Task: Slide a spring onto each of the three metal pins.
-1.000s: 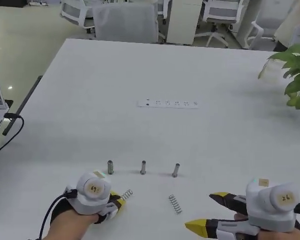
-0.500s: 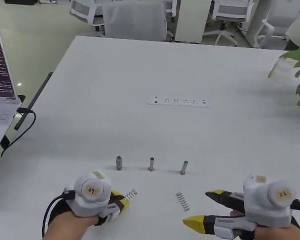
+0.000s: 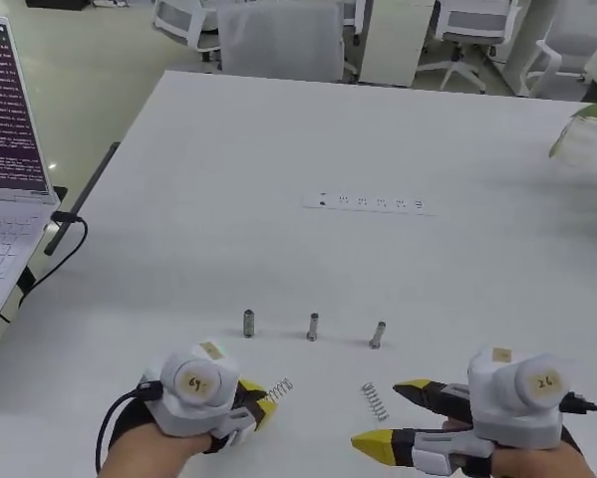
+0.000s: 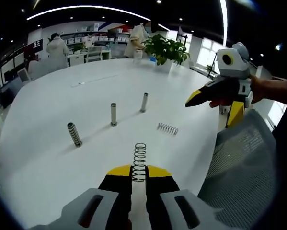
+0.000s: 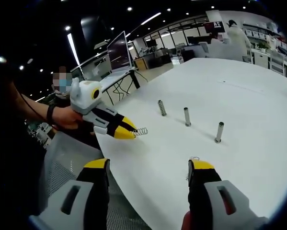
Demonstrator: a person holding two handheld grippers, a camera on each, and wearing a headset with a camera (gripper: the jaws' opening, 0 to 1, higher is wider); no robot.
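Pinched by its near end between the clenched yellow tips of the left gripper (image 3: pixel 263 406): the held spring (image 3: pixel 279 388), a short steel coil jutting far and right toward the row of pins. Same grip plain in the left gripper view, coils standing straight out from the closed tips.

Right gripper (image 3: pixel 378 411) released, jaws spread wide, grasping nothing, low at the near right. Just beside its far jaw tip, flat on the white table (image 3: pixel 278 139), the loose spring (image 3: pixel 375 401), between the two grippers and nearer than the pins.

Farther off, three upright metal pins in a row from left to right. Left pin (image 3: pixel 248 324) already sleeved in a spring, ribbed and thicker-looking. Middle pin (image 3: pixel 313 327) and right pin (image 3: pixel 378 335) bare, smooth and grey. Held spring short of the left and middle pins, touching neither.

In the right gripper view, loose spring mostly hidden behind one jaw tip, with just a wisp of wire visible. Single coils too fine to make out in the head view.

Beyond the pins, a white power strip (image 3: pixel 369 203). At the far left, a laptop (image 3: pixel 4 169), cut off by the frame edge.
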